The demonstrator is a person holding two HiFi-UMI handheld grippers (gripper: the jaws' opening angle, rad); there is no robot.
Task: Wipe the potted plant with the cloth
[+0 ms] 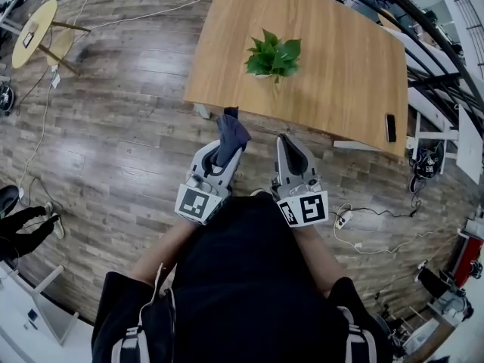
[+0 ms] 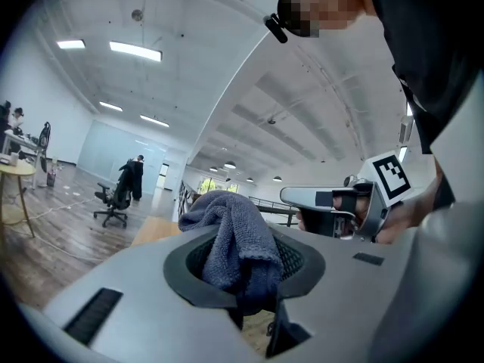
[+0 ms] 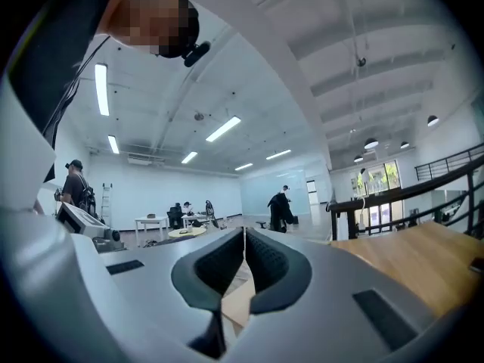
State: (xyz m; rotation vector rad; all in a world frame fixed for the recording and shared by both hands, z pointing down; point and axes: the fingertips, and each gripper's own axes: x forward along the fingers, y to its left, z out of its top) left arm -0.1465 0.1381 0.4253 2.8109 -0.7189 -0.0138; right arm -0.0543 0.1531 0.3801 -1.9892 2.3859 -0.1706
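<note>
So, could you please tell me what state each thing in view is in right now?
left tool, shut on the cloth.
right tool, shut, empty.
cloth, bunched up, held clear of the table.
potted plant, upright on the table, untouched.
phone, lying flat near the table's edge.

No word, number or brand name can be read anywhere in this room. The nearest thing to a sign is the black-and-white square pattern on the left marker cube (image 1: 195, 203), at the back of the left hand-held gripper (image 1: 227, 144), in the lower middle of the head view. A similar pattern is on the right marker cube (image 1: 306, 209) of the right hand-held gripper (image 1: 286, 141), just to the right of it. Both are blocky coded squares, not letters or figures. The right marker cube also appears at the right edge of the left gripper view, equally unreadable as text.
</note>
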